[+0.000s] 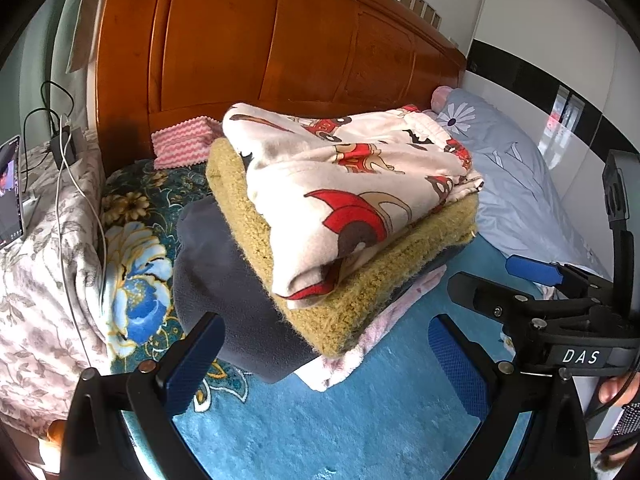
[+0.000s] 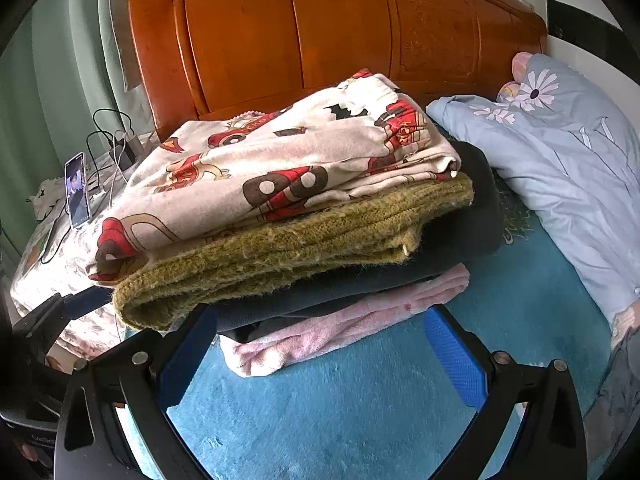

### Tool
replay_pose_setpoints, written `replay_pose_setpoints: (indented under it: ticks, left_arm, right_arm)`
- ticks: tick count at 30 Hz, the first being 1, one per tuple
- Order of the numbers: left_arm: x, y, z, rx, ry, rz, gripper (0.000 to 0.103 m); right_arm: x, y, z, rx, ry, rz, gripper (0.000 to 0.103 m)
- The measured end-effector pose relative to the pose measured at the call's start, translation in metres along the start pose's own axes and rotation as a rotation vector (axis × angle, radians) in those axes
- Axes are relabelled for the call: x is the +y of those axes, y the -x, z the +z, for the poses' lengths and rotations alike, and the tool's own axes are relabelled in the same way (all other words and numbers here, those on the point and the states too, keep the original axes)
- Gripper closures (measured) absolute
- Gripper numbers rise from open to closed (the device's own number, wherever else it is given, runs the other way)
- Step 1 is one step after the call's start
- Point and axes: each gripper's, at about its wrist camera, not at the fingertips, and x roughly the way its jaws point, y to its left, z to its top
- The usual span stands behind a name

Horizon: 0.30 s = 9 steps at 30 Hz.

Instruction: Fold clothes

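Note:
A stack of folded clothes sits on the blue bed cover (image 1: 320,420). On top lies a cream garment with red fire-truck prints (image 1: 344,184), also in the right wrist view (image 2: 272,164). Under it are an olive knit sweater (image 1: 360,292) (image 2: 280,248), a dark navy garment (image 1: 224,280) (image 2: 460,232) and a pink fleece piece (image 1: 384,320) (image 2: 344,328). My left gripper (image 1: 324,356) is open and empty just in front of the stack. My right gripper (image 2: 320,344) is open and empty at the stack's near edge; it also shows in the left wrist view (image 1: 532,280).
A wooden headboard (image 1: 280,40) stands behind the stack. A light blue quilt with a daisy print (image 2: 560,152) lies to the right. A floral blanket (image 1: 36,280), a phone (image 2: 77,190) and charger cables (image 1: 60,140) are on the left. A pink zigzag cloth (image 1: 180,144) lies near the headboard.

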Motion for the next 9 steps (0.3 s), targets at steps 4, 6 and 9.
replay_pose_setpoints:
  ticks: [4, 6, 9]
  left_arm:
    - [-0.0003, 0.002, 0.0008, -0.003, -0.009, 0.0, 0.0]
    - [-0.0009, 0.0043, 0.0012, -0.012, -0.014, 0.003, 0.0]
    - [-0.0017, 0.0069, 0.0029, -0.014, -0.017, 0.001, 0.0]
  right_arm:
    - [0.0009, 0.0002, 0.0004, 0.008, -0.001, -0.004, 0.0]
    - [0.0014, 0.0006, 0.0007, 0.01, -0.001, -0.007, 0.0]
    - [0.0018, 0.0022, 0.0018, 0.011, -0.007, -0.006, 0.0]
